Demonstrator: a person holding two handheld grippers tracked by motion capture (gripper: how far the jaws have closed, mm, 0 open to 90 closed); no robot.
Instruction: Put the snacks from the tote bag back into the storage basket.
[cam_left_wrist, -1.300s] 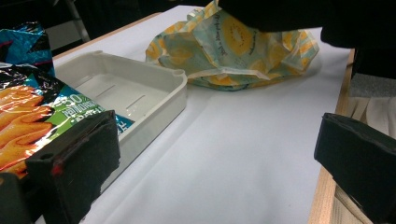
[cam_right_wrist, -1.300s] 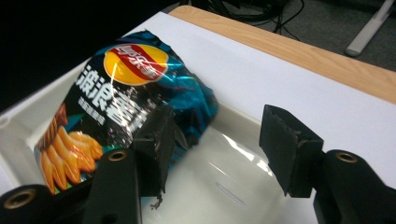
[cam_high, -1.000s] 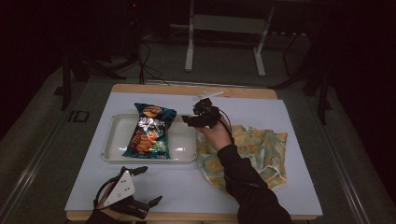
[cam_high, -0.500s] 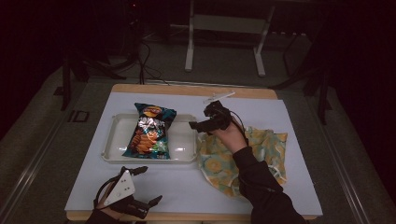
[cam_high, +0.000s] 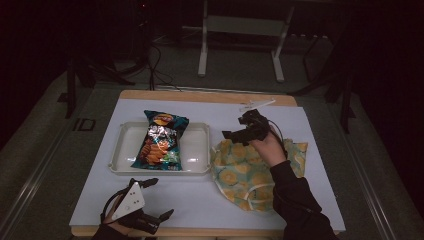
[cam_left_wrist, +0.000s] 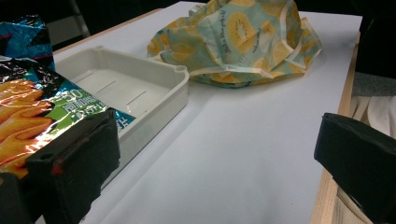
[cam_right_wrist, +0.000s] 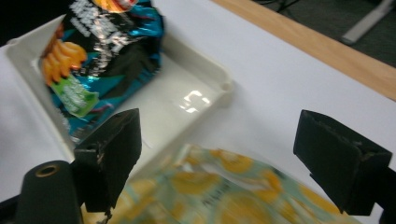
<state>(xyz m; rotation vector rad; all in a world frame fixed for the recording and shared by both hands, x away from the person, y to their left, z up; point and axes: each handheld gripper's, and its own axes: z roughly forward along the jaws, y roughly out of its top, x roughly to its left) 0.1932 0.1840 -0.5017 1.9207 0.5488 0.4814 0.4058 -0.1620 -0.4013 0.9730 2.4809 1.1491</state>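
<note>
Right gripper (cam_high: 231, 134): fingers spread, empty, above the far left edge of the fruit-print cloth (cam_high: 245, 172), which lies crumpled on the desk (cam_high: 200, 195) just right of the white tray (cam_high: 197, 150). Chip bag (cam_high: 160, 142): in tray. Left gripper (cam_high: 159, 199): near edge, fingers spread, empty.

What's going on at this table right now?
A person is working at a white-topped table with a gripper in each hand. The right gripper hangs with its jaws open over the near edge of a crumpled fruit-print cloth, beside a white tray that holds a chip bag. It grips nothing at this moment. The left gripper waits, jaws open, at the table's front edge, pointing toward the tray and cloth. The cloth lies bunched on the table, apart from the tray.
</note>
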